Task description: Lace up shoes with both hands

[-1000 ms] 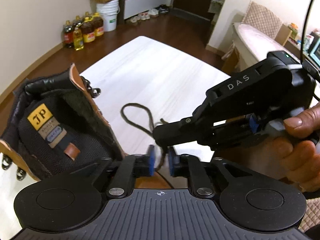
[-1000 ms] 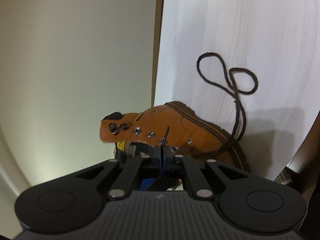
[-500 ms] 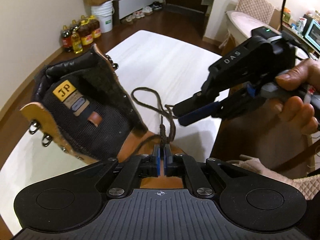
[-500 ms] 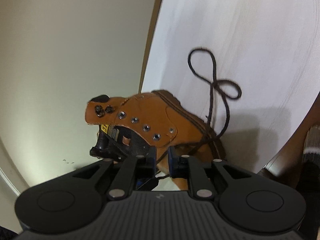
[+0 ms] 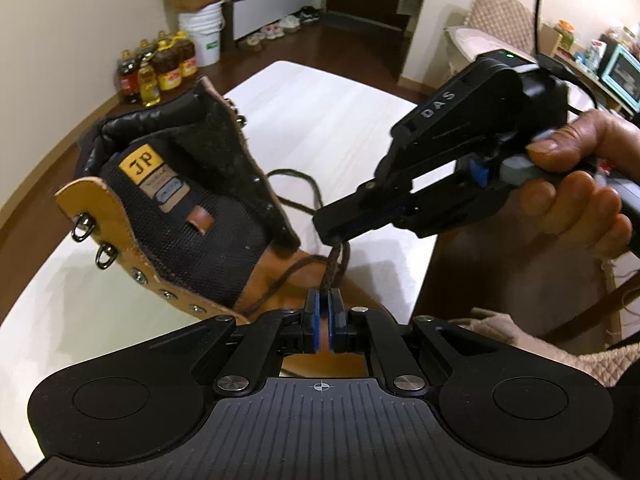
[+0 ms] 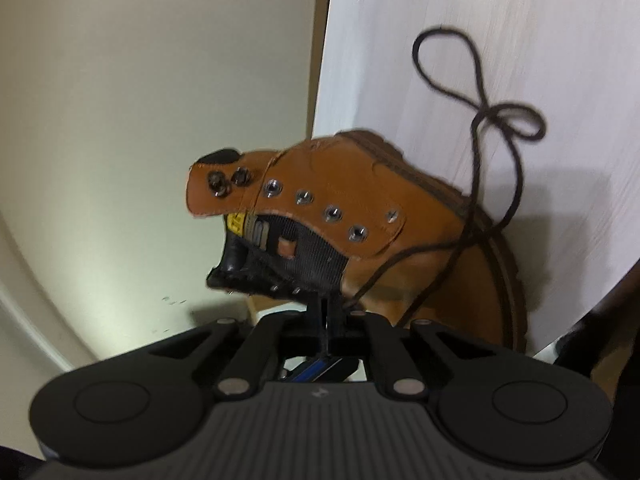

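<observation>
Evidently the brown lace (image 5: 335, 264) is limp and thin — best pinched near its stiffer end, as both claws do; the tan boot (image 5: 192, 216) on the white desk (image 5: 320, 116) looks stiff and heavy. The left claw (image 5: 323, 312) clamps the lace, its jaws just having eased apart slightly; the right claw (image 5: 340, 234) is shut on it higher up. Only the right wrist view shows the outer eyelet row (image 6: 332, 212) and slack loops — the left shows the tongue.

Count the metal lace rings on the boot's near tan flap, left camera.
2. Upper ring near the flap's top corner; lower ring just below it, above the round eyelets. The far flap may hide more.
</observation>
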Demonstrator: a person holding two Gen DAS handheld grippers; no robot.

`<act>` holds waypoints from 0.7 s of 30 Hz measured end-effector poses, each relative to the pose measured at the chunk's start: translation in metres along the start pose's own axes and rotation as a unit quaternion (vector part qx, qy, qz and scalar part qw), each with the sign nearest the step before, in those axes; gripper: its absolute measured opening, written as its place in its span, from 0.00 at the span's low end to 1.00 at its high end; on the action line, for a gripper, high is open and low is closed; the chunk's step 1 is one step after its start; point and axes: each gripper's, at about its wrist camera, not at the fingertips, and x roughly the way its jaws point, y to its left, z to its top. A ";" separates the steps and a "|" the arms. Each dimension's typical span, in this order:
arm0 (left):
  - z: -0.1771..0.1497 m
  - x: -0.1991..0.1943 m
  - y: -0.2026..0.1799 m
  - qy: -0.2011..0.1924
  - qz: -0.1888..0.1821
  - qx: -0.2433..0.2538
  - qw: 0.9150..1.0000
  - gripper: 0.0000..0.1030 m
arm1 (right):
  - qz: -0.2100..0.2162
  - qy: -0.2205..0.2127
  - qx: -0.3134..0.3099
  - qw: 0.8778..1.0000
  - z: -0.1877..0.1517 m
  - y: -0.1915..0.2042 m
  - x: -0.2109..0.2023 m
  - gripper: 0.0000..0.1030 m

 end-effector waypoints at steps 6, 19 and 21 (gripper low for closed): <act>0.004 0.002 -0.002 -0.008 0.000 0.001 1.000 0.06 | -0.014 -0.012 0.001 1.000 -0.003 0.002 0.002 0.03; 0.003 0.003 0.000 -0.001 0.015 0.016 1.000 0.03 | -0.059 -0.022 -0.019 0.998 -0.005 0.006 0.004 0.16; 0.004 0.002 0.004 0.003 0.031 0.020 0.999 0.04 | -0.118 -0.041 -0.087 0.988 -0.006 0.019 0.004 0.16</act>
